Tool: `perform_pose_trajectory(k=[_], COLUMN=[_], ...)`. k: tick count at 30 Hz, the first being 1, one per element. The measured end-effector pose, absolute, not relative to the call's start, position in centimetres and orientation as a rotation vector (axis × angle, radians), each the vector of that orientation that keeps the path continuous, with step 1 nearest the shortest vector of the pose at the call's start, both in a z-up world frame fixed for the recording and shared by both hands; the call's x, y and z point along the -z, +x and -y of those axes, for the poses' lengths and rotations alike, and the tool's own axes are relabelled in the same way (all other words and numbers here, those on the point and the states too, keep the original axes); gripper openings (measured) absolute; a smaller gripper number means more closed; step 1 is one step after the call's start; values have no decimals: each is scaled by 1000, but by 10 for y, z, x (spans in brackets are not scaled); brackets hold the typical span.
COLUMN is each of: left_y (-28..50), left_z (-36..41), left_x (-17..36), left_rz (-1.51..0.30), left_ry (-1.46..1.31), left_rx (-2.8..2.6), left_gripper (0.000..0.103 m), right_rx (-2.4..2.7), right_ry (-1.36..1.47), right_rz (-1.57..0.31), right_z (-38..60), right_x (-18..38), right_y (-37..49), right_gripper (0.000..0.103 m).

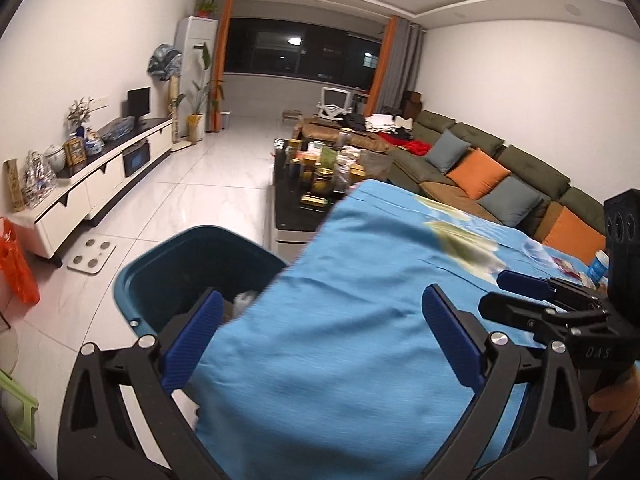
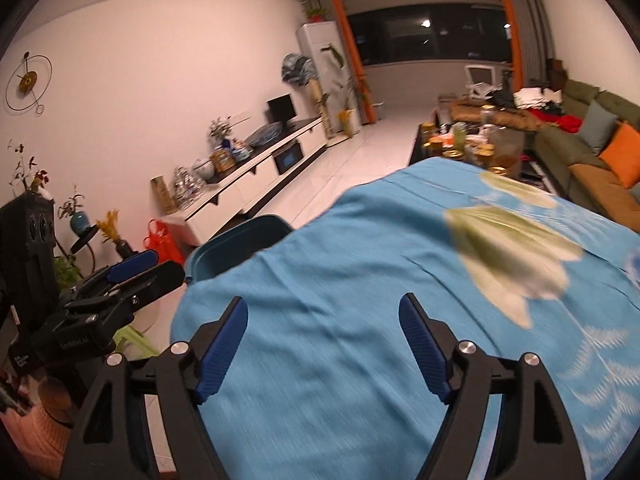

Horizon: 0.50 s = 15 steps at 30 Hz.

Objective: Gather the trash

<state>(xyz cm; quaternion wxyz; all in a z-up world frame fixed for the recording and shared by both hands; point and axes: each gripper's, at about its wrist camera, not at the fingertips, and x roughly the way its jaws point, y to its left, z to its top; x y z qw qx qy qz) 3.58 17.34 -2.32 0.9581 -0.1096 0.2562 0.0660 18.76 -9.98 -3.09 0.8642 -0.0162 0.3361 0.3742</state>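
Note:
A dark teal trash bin (image 1: 168,268) stands on the floor at the left edge of a table draped in a blue cloth (image 1: 360,320); something white lies inside it. The bin's rim also shows in the right wrist view (image 2: 240,244). My left gripper (image 1: 320,308) is open and empty, its left finger over the bin and its right finger over the cloth. My right gripper (image 2: 324,320) is open and empty above the cloth. A blue-and-white cup (image 1: 599,269) and small wrappers (image 1: 568,268) lie on the cloth at the far right.
A crowded black coffee table (image 1: 304,208) stands beyond the cloth. A green sofa with cushions (image 1: 500,168) runs along the right. A white TV cabinet (image 1: 100,184) lines the left wall. A scale (image 1: 92,256) and an orange bag (image 1: 16,268) sit on the floor.

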Motion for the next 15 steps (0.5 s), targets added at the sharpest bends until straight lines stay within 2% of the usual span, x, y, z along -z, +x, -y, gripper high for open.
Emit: perform_pose_trajectory(k=[12,15], left_y=[48,48], left_z=[-118,-107], left_x=[19,17], left_rz=[-489,-469], left_ry=[-178,-159], left_rx=[-68,-71], left_gripper=[98,98], right_rx=[-610,-562], right_ry=[-43,-44], right_rz=[-584,-557], right_z=[152,166], right_x=[25,24], right_y=[147,140], right_gripper=[87,94])
